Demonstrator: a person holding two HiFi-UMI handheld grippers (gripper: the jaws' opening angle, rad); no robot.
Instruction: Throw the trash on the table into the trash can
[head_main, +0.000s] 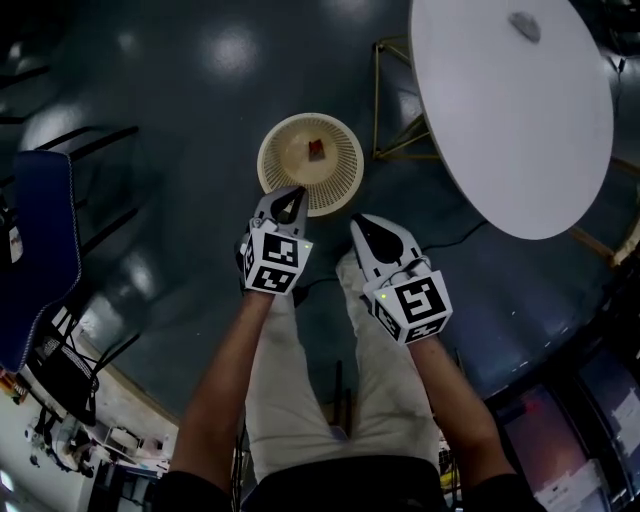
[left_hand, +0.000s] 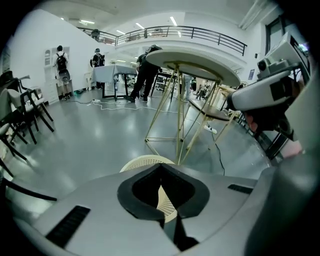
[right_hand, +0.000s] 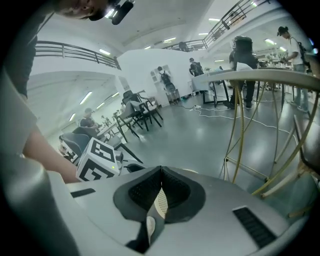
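Note:
A cream mesh trash can (head_main: 272, 160) stands on the grey floor, with a small red piece (head_main: 316, 149) inside it. My left gripper (head_main: 291, 192) hangs over the can's near rim, jaws shut and empty; its own view shows the can (left_hand: 145, 162) just past the closed tips (left_hand: 160, 165). My right gripper (head_main: 362, 222) sits a little right of the can, also shut with nothing in it (right_hand: 161, 170). The round white table (head_main: 510, 110) is at the upper right, and a small grey scrap (head_main: 524, 25) lies near its far edge.
Brass wire table legs (head_main: 395, 100) stand right beside the can. A dark blue chair (head_main: 35, 250) is at the left edge. A cable (head_main: 455, 238) runs on the floor under the table. Black chairs (left_hand: 20, 120) and several people stand far back in the hall.

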